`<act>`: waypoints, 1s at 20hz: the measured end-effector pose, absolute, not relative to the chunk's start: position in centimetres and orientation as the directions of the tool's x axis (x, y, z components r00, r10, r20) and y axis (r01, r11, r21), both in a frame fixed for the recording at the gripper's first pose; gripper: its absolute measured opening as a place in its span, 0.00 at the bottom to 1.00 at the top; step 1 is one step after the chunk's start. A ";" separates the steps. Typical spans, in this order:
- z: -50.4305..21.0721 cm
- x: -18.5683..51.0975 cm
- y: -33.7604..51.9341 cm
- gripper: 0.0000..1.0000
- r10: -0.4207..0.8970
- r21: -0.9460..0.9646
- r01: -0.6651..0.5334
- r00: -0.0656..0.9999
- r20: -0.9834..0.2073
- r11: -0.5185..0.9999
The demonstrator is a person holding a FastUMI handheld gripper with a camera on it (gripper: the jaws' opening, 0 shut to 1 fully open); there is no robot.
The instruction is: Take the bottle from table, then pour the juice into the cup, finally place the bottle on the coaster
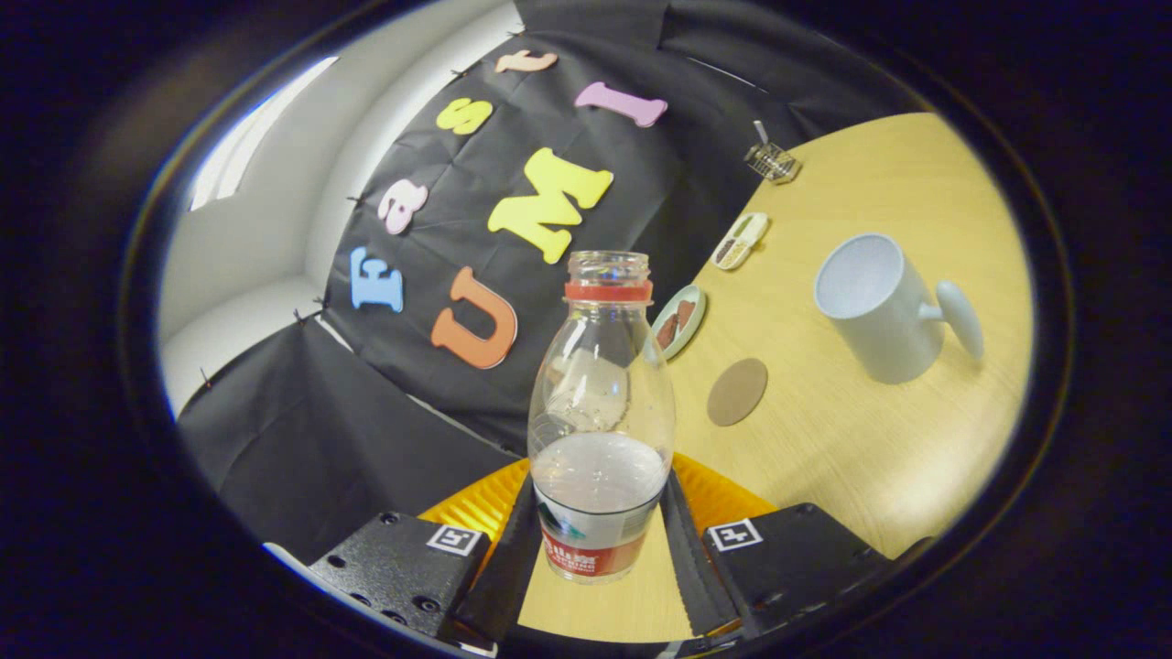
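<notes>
The bottle [600, 412] is seen at the centre of the frame, held between the two fingers of the tongs [600, 540], which are pressed against its lower, labelled part on both sides. Its cap is off, a red ring is left around the neck, and clear liquid fills roughly the lower third. The horizon of the table [879, 458] is strongly tilted in the frame while the bottle stands in line with the fingers, so the bottle is judged to be lifted and carried; contact between its base and the table cannot be settled.

The first step, taking the bottle, is judged done. Pouring is judged not yet done: the white cup [884, 307], right of centre and well apart from the bottle, appears empty inside, and liquid remains in the bottle. The round brown coaster [737, 392], between bottle and cup, lies bare, so the final placing is left as well.

Small dishes [679, 320] and a wire basket [771, 161] are seen towards the upper right, by the cloth wall.
</notes>
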State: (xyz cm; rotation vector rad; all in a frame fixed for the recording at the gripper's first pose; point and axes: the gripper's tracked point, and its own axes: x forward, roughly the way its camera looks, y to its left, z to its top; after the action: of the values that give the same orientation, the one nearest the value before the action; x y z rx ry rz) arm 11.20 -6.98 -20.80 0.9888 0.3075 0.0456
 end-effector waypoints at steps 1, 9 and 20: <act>-21.1 11.2 -7.1 0.75 0.166 0.845 0.120 0.957 -0.238 0.521; -19.5 12.4 -7.2 0.75 0.168 0.957 0.109 0.973 -0.159 0.270; -19.8 14.3 -7.9 0.74 0.141 0.985 0.157 0.976 -0.166 0.070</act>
State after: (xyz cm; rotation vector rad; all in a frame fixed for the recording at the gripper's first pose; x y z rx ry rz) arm 14.35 -7.93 -19.76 1.5056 0.2415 -0.0125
